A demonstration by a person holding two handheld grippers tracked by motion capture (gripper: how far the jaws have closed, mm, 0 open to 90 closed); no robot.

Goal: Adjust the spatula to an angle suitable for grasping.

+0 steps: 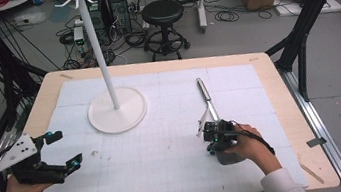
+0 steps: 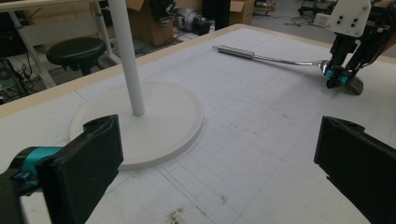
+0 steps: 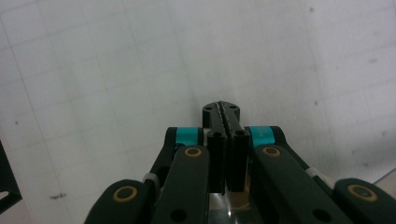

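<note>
Jaws of your right gripper [image 1: 213, 140] are clamped on the ladle [image 1: 205, 96] lying on the bench [image 1: 179, 175]; left gripper [image 1: 60, 152] gapes, holding nothing. Lifting it toward the stand [image 1: 117, 111] probably remains.

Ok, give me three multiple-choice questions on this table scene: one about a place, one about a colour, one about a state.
1. In the high view, where is the white stand from the ladle?
A. left
B. right
C. on top of it

2. The stool beyond the table is:
A. red
B. black
C. white

3. The left tool is:
A. shut
B. shut on the ladle
C. open

Answers:
1 A, its round base lies left of the ladle.
2 B, seat and legs are black.
3 C, its jaws stand wide apart with nothing between them.
</note>
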